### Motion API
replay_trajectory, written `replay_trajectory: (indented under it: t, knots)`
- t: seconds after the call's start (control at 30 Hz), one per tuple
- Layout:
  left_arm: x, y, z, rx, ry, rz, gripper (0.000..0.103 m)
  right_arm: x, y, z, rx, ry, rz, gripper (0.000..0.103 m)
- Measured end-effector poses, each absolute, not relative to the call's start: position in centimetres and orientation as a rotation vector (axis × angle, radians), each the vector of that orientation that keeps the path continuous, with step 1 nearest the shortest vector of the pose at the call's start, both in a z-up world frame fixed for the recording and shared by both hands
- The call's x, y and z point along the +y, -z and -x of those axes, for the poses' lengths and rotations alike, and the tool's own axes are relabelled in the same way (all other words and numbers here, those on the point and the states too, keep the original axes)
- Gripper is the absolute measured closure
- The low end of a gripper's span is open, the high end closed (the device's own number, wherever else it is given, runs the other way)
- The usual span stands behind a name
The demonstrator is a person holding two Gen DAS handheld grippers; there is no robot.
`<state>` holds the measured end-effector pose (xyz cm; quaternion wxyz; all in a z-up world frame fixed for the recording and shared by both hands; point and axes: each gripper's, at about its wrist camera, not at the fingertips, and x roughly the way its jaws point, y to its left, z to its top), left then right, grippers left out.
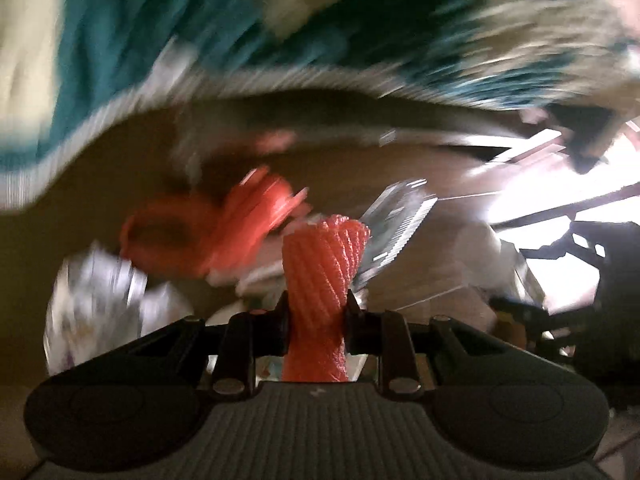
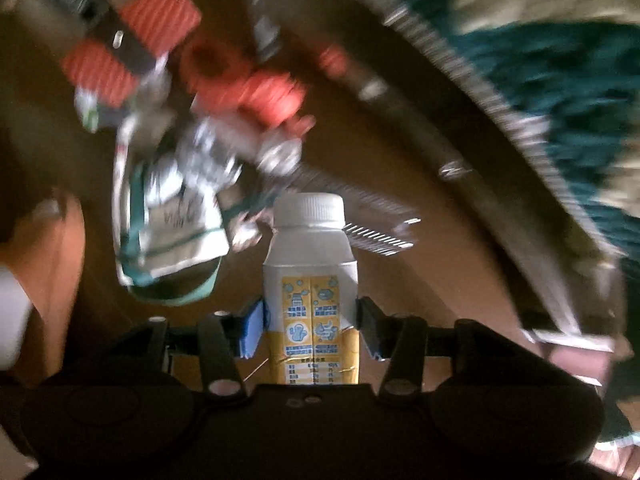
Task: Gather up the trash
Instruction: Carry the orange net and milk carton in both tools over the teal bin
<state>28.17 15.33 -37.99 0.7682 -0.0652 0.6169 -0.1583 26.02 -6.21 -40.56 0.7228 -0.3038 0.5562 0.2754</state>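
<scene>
Left gripper [image 1: 316, 322] is clamped narrow on 1 red foam fruit net [image 1: 322, 276]; right gripper [image 2: 310, 330] holds 1 white-capped drink carton [image 2: 310, 268] at medium width. I judge both items lifted clear of the brown floor [image 2: 400, 280], where more red nets [image 2: 256, 84] and crumpled wrappers [image 2: 176, 216] remain near the teal rug's [image 2: 560, 92] edge. Next I need a trash receptacle; none is visible.

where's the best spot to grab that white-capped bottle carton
Across the flat label panels of the bottle carton, from above along its length, as the right hand-held gripper is clamped now. Flat opposite sides seat the pads; the rounded shoulder and cap would slip.
</scene>
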Motion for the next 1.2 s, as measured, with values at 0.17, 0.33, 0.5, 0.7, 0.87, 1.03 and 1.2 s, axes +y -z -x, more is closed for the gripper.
replay_trajectory:
  t: [0.17, 0.33, 0.5, 0.7, 0.87, 1.03, 1.2]
  knots:
    - [10.9, 30.5, -29.5, 1.203, 0.462, -0.016, 0.080, -8.7, 33.1, -26.9, 1.142, -0.504, 0.542, 0.055]
    - [7.3, 22.5, -30.0, 1.085, 0.473, -0.107, 0.080, -11.1, 25.0, -25.8, 1.012, -0.418, 0.431, 0.055]
    - [4.5, 15.1, -28.7, 1.023, 0.459, -0.089, 0.080, -14.0, 17.4, -23.5, 0.906, -0.370, 0.330, 0.055]
    - [0.6, 7.2, -25.3, 0.939, 0.470, -0.095, 0.080, -18.0, 9.1, -19.5, 0.799, -0.326, 0.243, 0.055]
    - [-4.1, 1.3, -23.0, 0.878, 0.491, -0.110, 0.080, -22.7, 3.7, -16.1, 0.723, -0.272, 0.153, 0.055]
    - [-9.9, -3.8, -21.5, 0.839, 0.542, -0.123, 0.080, -28.1, -1.7, -13.0, 0.630, -0.209, 0.076, 0.055]
    - [-16.5, -9.0, -20.7, 0.774, 0.603, -0.147, 0.080, -34.1, -7.2, -11.8, 0.542, -0.117, 0.020, 0.055]
